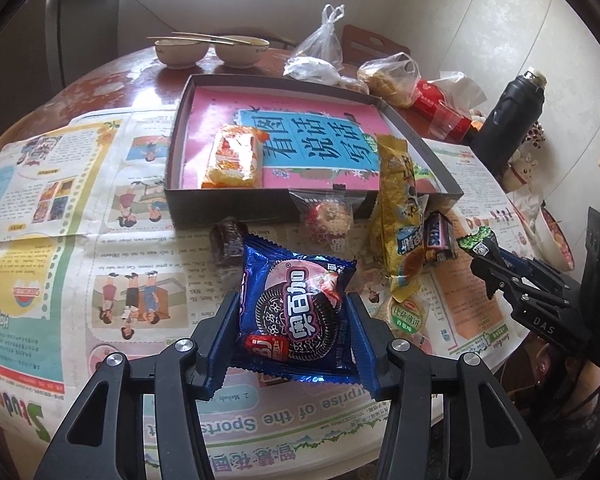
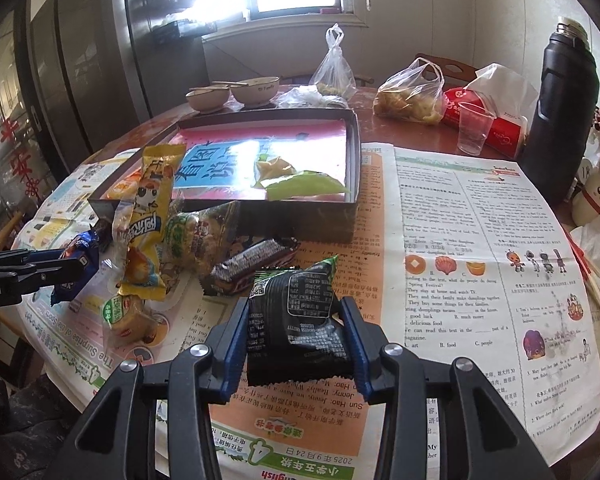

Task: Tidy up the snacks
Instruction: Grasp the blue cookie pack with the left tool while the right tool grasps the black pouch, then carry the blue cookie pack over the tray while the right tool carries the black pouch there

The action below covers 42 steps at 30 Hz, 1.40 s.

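Left tongs (image 1: 292, 312) up close, clenched on a blue cookie packet (image 1: 296, 312), both blue pads pressed into its sides, the packet lifted clear of the newspaper (image 1: 80, 280) that covers the desk (image 1: 140, 76). Right tongs (image 2: 296, 320) doing the same job on a black snack packet (image 2: 296, 316), squeezed between the pads, green crimped edge poking up at the top. From the left camera you can see those right tongs off at the right edge with the black-and-green wrapper sticking out of the tips.

Just beyond the left tongs, a small dark wrapped sweet (image 1: 228, 240) lies on the paper, and beside it a clear-wrapped round cake (image 1: 328, 216) leans against the front wall of the box (image 1: 228, 208). To the right, a long yellow packet (image 1: 400, 200) is propped on the box's front corner, its lower end down among a small pile: a chocolate bar (image 1: 440, 236) and a pale round biscuit pack (image 1: 408, 312).

Inside the box, an orange snack pack (image 1: 232, 156) rests at the near left on the pink and blue book cover lining the bottom. The right camera shows a green packet (image 2: 304, 184) in the box's near right corner.

Further back on the bare desk: two bowls (image 1: 212, 52) with chopsticks across them, plastic bags (image 1: 320, 52), a red tissue pack (image 2: 496, 120) with a clear cup (image 2: 472, 128) in front, and a black flask (image 2: 564, 104) at the far right.
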{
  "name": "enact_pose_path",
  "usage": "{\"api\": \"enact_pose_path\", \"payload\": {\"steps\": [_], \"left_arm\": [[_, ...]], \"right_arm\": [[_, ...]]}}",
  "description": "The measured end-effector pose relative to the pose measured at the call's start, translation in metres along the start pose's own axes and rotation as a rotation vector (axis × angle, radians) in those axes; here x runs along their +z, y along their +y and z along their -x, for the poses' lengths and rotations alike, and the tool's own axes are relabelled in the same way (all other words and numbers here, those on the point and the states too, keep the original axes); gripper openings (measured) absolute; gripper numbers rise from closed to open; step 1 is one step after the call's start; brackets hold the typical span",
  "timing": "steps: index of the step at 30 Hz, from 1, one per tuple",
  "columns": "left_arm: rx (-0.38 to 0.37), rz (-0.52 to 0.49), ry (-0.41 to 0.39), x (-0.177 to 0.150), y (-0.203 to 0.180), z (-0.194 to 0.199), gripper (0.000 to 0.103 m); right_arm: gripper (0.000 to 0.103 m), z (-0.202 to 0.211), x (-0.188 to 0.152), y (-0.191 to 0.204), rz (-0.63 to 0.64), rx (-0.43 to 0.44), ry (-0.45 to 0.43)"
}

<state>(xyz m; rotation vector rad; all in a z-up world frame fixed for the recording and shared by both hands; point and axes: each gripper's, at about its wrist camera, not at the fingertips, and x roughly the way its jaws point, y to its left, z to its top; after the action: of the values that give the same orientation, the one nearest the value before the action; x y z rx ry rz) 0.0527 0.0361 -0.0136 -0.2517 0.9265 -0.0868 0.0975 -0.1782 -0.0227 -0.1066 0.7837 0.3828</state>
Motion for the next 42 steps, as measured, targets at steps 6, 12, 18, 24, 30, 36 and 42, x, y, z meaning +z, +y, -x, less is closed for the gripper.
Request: {"api": "enact_pose_path", "payload": {"steps": [6,12,18,24,30,36,42], "left_arm": [[-0.004,0.009,-0.041,0.004,0.003,0.012,0.053],[0.023,0.016,-0.072,0.005,0.004,0.020,0.053],[0.041,0.010,-0.092,0.007,0.003,0.023,0.053],[0.052,0.009,-0.110,0.010,0.003,0.026,0.053],[0.052,0.009,-0.137,0.020,-0.001,0.028,0.053],[0.043,0.007,-0.168,0.035,-0.004,0.031,0.053],[0.035,0.006,-0.191,0.051,-0.007,0.030,0.053]], "right_arm": [[0.044,0.008,0.005,-0.001,-0.024,0.014,-0.032],[0.044,0.014,0.010,0.001,-0.034,0.032,-0.058],[0.044,0.016,0.015,0.007,-0.034,0.048,-0.072],[0.044,0.017,0.025,0.015,-0.019,0.063,-0.084],[0.044,0.021,0.040,0.021,-0.009,0.076,-0.116],[0.044,0.025,0.054,0.026,-0.004,0.088,-0.147],[0.044,0.023,0.068,0.027,-0.008,0.094,-0.158]]}}
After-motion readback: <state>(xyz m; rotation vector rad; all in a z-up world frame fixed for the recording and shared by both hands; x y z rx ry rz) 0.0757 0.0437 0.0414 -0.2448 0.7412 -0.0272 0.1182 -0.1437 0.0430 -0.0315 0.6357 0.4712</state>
